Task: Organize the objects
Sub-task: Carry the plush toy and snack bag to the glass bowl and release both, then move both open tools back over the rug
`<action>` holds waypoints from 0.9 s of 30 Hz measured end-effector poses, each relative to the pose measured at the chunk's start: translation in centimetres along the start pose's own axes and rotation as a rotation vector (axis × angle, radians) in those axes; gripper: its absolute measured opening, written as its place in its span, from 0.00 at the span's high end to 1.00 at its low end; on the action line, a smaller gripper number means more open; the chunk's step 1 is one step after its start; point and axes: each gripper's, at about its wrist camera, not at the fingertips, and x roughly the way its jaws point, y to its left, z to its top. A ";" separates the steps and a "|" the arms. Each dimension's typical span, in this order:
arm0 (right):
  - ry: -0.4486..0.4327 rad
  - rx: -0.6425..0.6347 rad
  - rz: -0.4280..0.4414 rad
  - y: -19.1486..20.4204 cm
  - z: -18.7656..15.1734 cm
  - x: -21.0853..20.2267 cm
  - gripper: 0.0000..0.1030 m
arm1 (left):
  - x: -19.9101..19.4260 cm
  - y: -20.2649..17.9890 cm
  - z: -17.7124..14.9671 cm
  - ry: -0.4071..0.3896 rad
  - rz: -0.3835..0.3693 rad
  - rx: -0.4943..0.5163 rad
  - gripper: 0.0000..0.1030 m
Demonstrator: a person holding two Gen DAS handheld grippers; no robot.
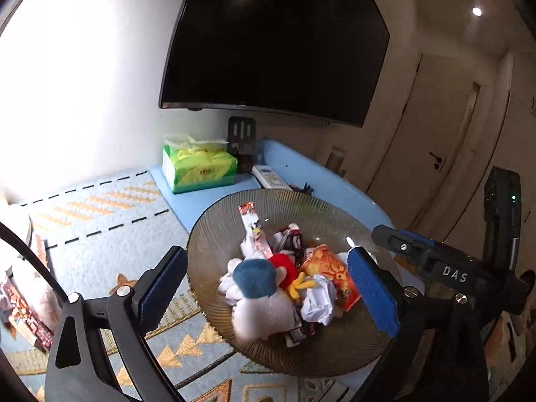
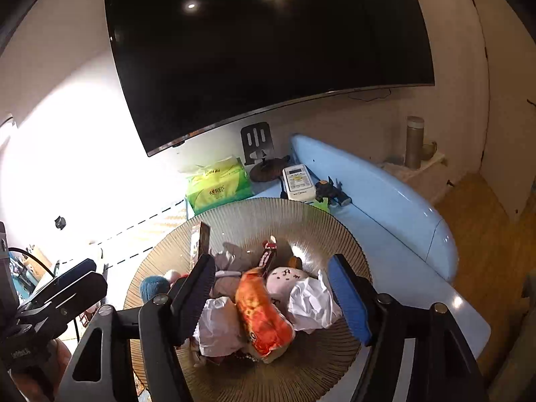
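Note:
A ribbed glass bowl [image 1: 214, 234] [image 2: 268, 214] stands on the table. It holds a white plush duck [image 1: 258, 305] with a blue cap, an orange snack packet [image 1: 330, 271] [image 2: 261, 315], crumpled white paper [image 1: 318, 301] [image 2: 311, 301], a long snack stick [image 1: 254, 231] and small dark wrappers. My left gripper [image 1: 266, 254] hovers over the bowl, jaws wide open, with the duck below them and not pressed. My right gripper [image 2: 271, 263] is open too, its pads on either side of the orange packet and paper. Each gripper shows at the edge of the other's view.
A green tissue pack [image 1: 197, 167] [image 2: 217, 187], a white remote [image 1: 271, 176] [image 2: 298, 181] and a black stand [image 1: 241, 134] lie behind the bowl under a wall television [image 1: 274, 40]. A patterned cloth [image 1: 100, 217] covers the left. The light-blue tabletop [image 2: 402, 261] ends at the right.

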 end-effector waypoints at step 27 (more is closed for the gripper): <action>0.034 -0.321 0.292 22.8 -9.0 -0.2 0.00 | -25.2 21.5 -15.2 0.017 0.605 -0.301 0.06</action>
